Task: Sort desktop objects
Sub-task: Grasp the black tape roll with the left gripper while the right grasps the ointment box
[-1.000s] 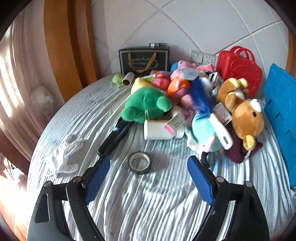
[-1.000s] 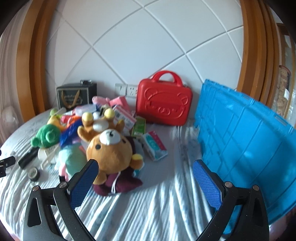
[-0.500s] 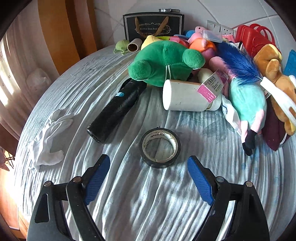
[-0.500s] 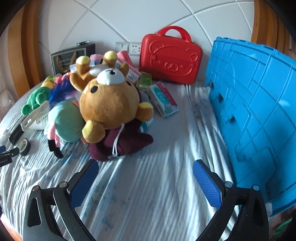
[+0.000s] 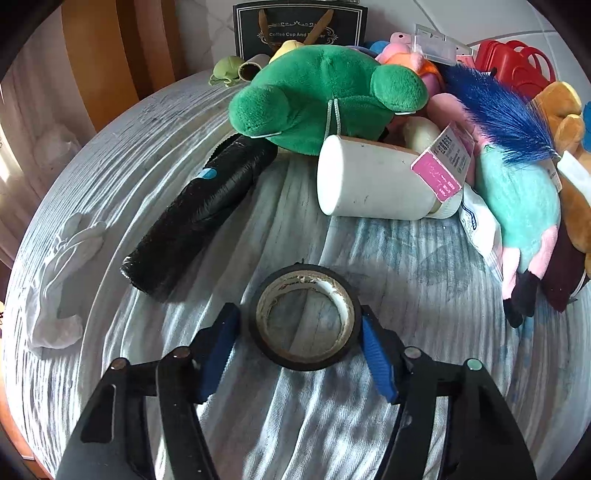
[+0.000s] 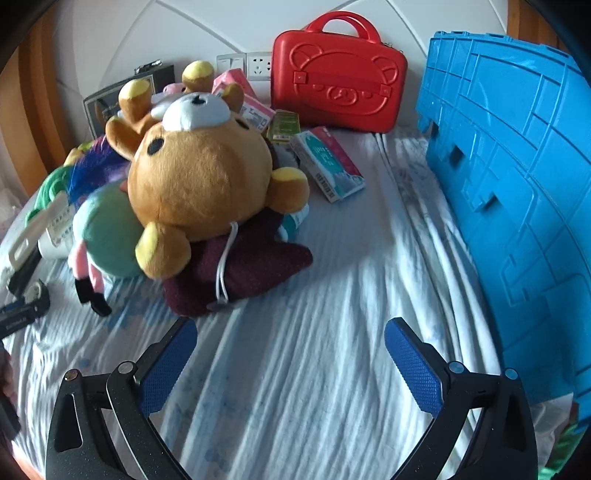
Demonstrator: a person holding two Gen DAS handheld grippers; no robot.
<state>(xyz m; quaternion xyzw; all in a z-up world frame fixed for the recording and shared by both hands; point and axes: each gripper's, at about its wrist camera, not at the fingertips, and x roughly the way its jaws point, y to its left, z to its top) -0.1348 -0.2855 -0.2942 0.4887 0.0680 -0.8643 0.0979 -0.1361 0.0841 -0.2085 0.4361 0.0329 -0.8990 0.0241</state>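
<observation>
The roll of black tape [image 5: 305,316] lies flat on the striped cloth [image 5: 388,424] between the blue pads of the left gripper [image 5: 301,339], whose jaws are closing on it. The right pad meets the roll's edge; the left pad stands just beside it, with a sliver of gap.

Past the fingertips, to the left, lies a black roll of bags [image 5: 203,218], and farther left a white glove [image 5: 61,284]. Straight ahead a white cup [image 5: 373,181] lies on its side, its open mouth hidden behind a pink-and-white tag [image 5: 443,166] with print too small to read. A green plush toy [image 5: 321,99] rests on the cup's top. Behind it stands a black box [image 5: 299,29] lettered "Coffee Cup And", the last word partly hidden.

The right gripper [image 6: 290,354] hovers with its jaws wide apart and nothing between them. Ahead of its left finger lies a brown plush bear [image 6: 199,184] on a maroon pouch [image 6: 251,266]. A red case [image 6: 338,85] stands against the wall ahead, shut. A blue crate [image 6: 517,177] stands to the right of the right finger, contents out of sight.
</observation>
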